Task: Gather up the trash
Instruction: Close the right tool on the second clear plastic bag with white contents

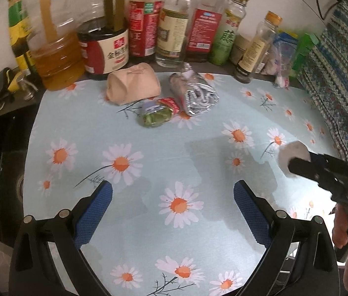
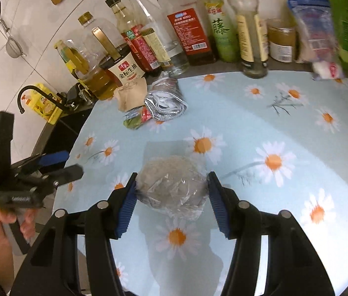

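Gripping a clear-wrapped wad of trash in my right gripper, jaws clamped on it above the daisy tablecloth, left gripper hanging spread and empty, silver foil wrapper lying farther back near the bottles.

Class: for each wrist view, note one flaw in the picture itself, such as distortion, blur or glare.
Left wrist view: fisheye bends the bottle row into an arc; the right gripper is motion-smeared. Right wrist view: the tablecloth washes out at lower right; the clear-wrapped bundle looks soft.
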{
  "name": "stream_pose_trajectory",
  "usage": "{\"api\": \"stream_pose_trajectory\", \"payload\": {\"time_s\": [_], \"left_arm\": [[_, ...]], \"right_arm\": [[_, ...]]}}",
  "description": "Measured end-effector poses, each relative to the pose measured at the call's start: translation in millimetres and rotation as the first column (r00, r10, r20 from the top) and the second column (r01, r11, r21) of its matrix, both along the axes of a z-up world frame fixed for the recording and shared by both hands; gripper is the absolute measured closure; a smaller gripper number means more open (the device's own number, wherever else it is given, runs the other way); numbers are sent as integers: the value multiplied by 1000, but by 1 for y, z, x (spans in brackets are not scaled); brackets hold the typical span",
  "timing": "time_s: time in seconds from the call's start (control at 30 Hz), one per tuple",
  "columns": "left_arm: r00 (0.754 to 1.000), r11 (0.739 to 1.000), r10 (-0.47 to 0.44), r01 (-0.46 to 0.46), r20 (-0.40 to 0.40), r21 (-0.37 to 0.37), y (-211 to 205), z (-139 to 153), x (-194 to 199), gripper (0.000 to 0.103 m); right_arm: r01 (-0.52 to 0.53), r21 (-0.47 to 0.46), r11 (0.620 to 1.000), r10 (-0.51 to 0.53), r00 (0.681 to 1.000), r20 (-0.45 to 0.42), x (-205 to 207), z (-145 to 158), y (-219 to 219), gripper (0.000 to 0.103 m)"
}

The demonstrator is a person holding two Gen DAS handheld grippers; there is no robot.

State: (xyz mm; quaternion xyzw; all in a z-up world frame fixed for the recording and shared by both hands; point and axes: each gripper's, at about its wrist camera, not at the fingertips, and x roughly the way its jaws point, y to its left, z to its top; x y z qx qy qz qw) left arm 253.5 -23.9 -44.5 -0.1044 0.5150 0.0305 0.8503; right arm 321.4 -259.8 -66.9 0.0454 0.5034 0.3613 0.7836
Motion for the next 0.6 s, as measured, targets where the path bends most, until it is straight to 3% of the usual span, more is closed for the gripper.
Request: {"api": "stream_pose_trajectory", "payload": {"time_s": [0.6], "left_arm": [[994, 995, -100, 100, 36, 14, -16, 5, 2, 8]], "right_arm": [[85, 10, 996, -85, 996, 19, -42, 13, -33, 47]]}}
